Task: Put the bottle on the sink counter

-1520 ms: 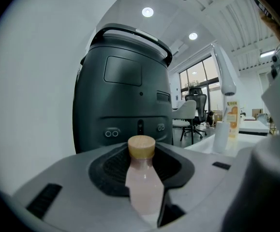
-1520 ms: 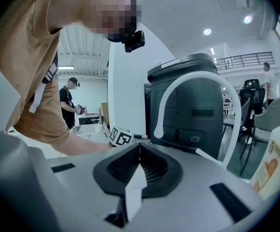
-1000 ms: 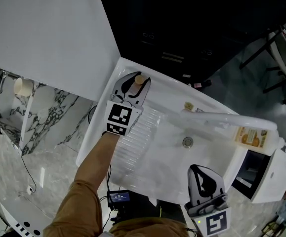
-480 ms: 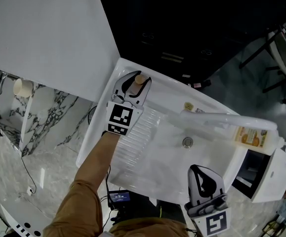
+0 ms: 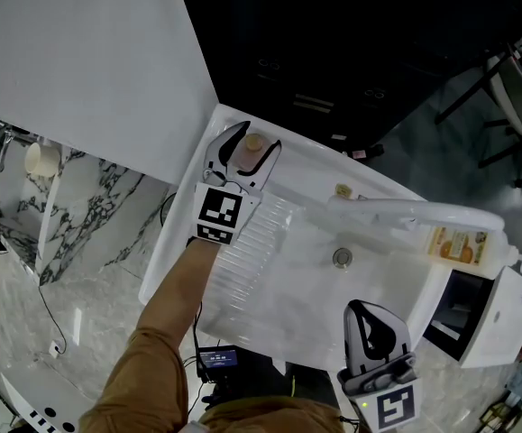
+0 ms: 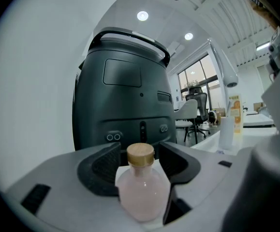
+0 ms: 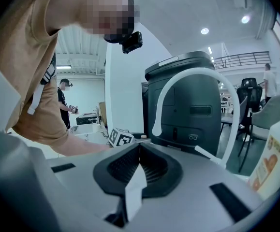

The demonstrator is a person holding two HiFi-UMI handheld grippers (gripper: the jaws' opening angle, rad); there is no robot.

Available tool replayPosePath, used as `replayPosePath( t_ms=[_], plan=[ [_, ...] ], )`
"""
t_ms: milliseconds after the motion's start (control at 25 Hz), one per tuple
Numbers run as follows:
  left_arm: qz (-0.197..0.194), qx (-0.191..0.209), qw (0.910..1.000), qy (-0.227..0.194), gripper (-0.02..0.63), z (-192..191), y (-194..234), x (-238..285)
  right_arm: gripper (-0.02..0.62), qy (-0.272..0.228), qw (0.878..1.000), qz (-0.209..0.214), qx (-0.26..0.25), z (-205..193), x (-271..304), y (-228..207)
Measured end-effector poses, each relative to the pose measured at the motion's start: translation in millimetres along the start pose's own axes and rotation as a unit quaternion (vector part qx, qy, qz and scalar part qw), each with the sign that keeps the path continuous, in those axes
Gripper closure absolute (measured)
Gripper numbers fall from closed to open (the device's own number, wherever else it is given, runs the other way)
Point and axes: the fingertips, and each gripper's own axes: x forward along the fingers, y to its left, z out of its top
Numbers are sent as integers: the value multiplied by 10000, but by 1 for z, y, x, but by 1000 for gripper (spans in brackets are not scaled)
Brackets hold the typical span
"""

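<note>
Left gripper (image 5: 259, 137): jaws have just been opening and now stand wide, one on each side of the bottle (image 6: 142, 190), with neither pad pressing on it. Right gripper (image 7: 140, 149): jaws together, nothing between them, held at the near edge of the sink counter (image 5: 242, 260), well apart from the bottle.

The bottle is a small pink flask with a wooden-coloured cap. It stands upright, long axis vertical, on the far left corner of the counter, beside the white wall panel (image 5: 89, 61). It sits directly ahead of the left gripper, deep in the gap.

Assessment: placement appears complete. The left hand is the nearer, and it should withdraw straight back along its own jaw line. Any sideways drift risks tipping the bottle.
</note>
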Motion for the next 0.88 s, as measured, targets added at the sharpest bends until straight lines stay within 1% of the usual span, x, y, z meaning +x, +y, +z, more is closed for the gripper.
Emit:
replayPosePath(
  t_ms=[360, 600, 720, 800, 880],
  plan=[
    [70, 187, 9998, -73, 362, 16, -5, -14, 591, -124, 9999, 70, -35, 5, -7, 4],
    [119, 276, 9995, -125, 364, 32, -13, -32, 591, -259, 9995, 149, -85, 14, -17, 8],
    [203, 328, 9992, -138, 366, 41, -16, -42, 591, -306, 9993, 181, -110, 18, -24, 10],
    [317, 373, 9987, -157, 397, 48, -17, -51, 591, -373, 9990, 208, -120, 22, -27, 12],
    [400, 413, 9982, -154, 472, 54, -18, -59, 591, -430, 9987, 237, -138, 26, -31, 16]
  ],
)
